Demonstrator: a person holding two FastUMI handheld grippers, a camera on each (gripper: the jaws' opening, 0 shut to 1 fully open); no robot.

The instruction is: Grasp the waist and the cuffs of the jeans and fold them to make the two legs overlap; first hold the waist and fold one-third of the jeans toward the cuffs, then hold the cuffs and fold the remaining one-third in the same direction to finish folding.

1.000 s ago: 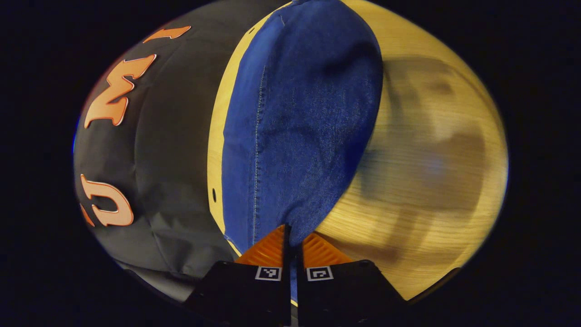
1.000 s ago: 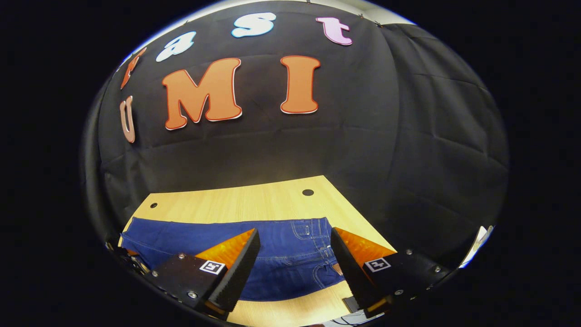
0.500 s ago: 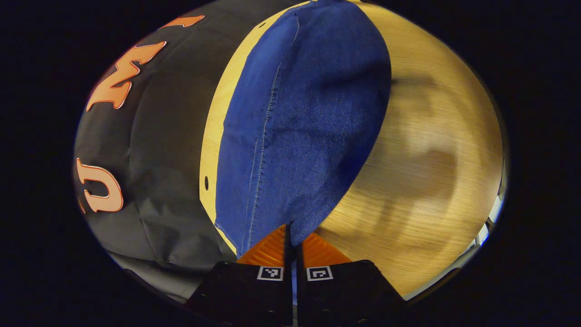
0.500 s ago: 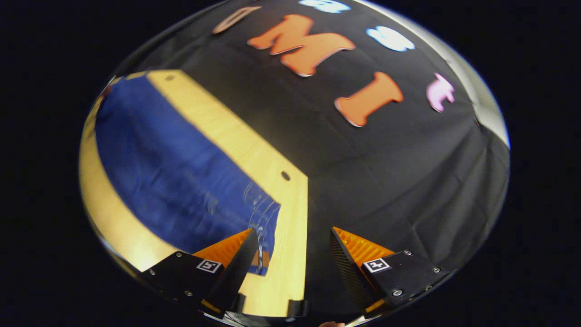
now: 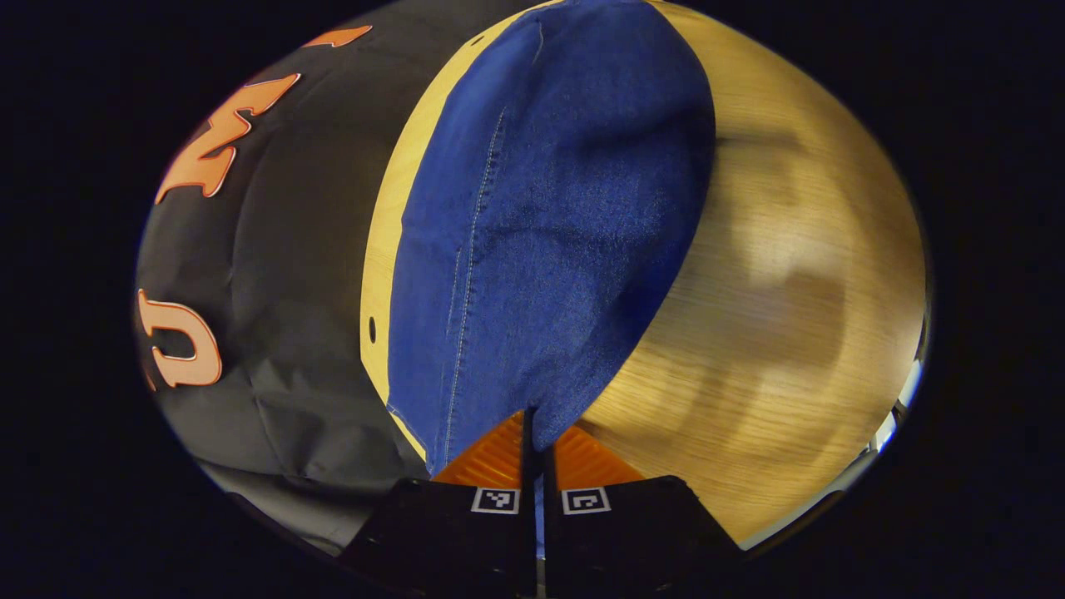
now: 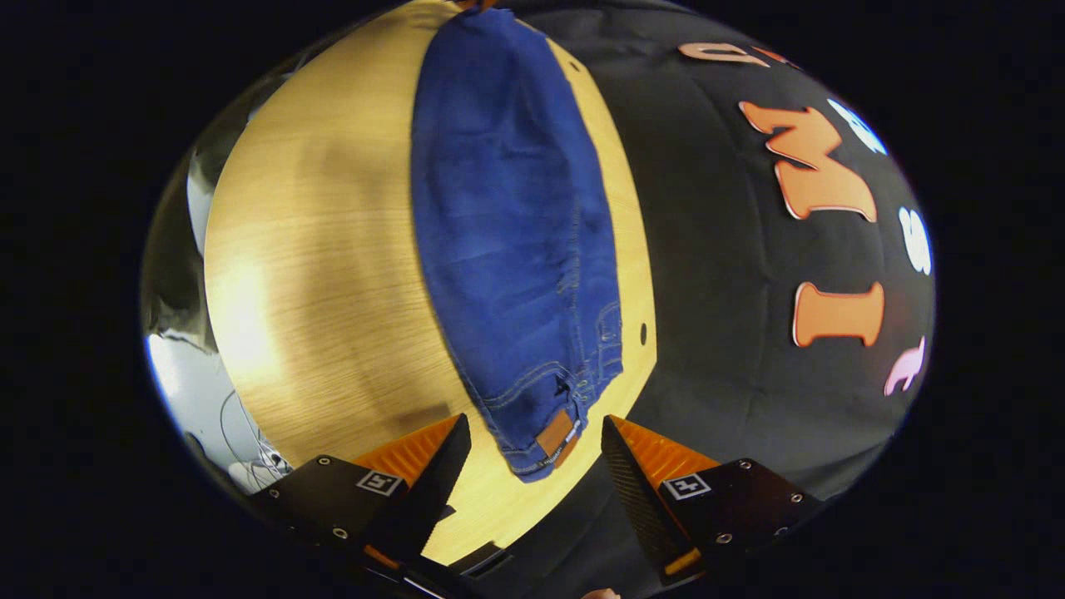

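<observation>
Blue jeans (image 5: 549,225) lie lengthwise on a wooden table (image 5: 774,274), the legs laid one over the other. In the left gripper view my left gripper (image 5: 532,428) is shut on the cuff end of the jeans, cloth pinched between its two fingers. In the right gripper view the jeans (image 6: 507,216) run away from me, with the waist and its brown patch (image 6: 556,434) nearest. My right gripper (image 6: 532,433) is open, its fingers standing either side of the waist end, above it and apart from the cloth.
The black booth wall (image 6: 749,274) rises right behind the table's far edge (image 6: 636,274). Small holes (image 6: 642,334) mark the tabletop near that edge. Bare wood (image 6: 316,274) stretches on the near side of the jeans. Loose cables (image 6: 250,441) lie off the table's end.
My right gripper has swung round from facing the wall to pointing along the jeans, with the waist now between its open fingers. The left gripper has stayed shut on the cuffs, shifting barely.
</observation>
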